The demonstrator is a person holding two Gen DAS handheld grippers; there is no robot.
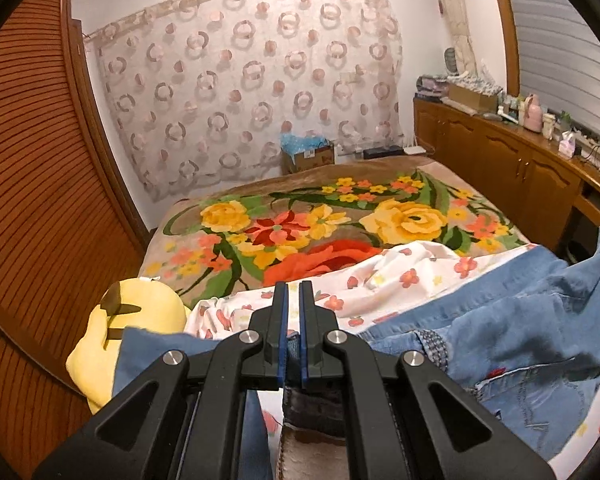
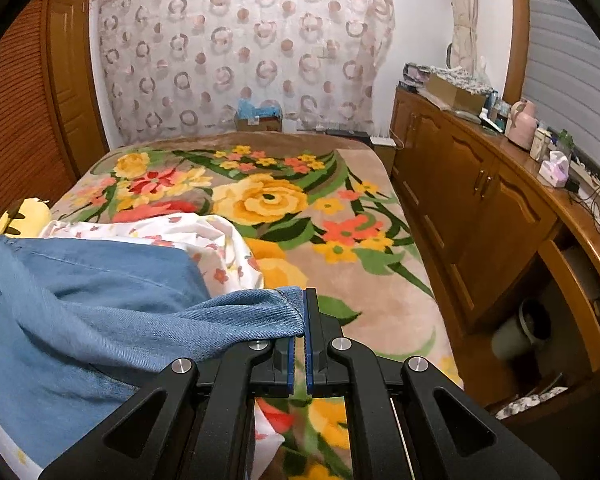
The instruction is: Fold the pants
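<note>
1. Left wrist view: left gripper (image 1: 293, 292) is sitting with its jaws drawn nearly together, and blue denim is showing in the narrow slot low between the pads, so it is pinching an edge of the pants (image 1: 532, 320). From there the jeans are draping off to the right in a rumpled, lifted heap, lying over a white floral sheet (image 1: 380, 276) on the flowered blanket (image 1: 328, 220). A yellow plush toy (image 1: 140, 312) is sitting just beside the denim at the left.

2. Risk in this view, as I am judging it: the hold is looking shallow, taken low in the pads, so a pull sideways could be dragging the hem out. The hanging cloth could also be snagging the sheet and hauling it along, or nudging the toy.

3. Right wrist view: right gripper (image 2: 299, 320) is likewise nearly closed, and a corner of the pants (image 2: 100, 304) is bunching against its left finger and running into the slot, so it is clamping that denim edge. The cloth is sagging away to the left above the blanket (image 2: 380, 280).

4. Risk in this view: only a corner is being gripped, so uneven tension between the two hands could be twisting the fold or slipping the corner free.
</note>
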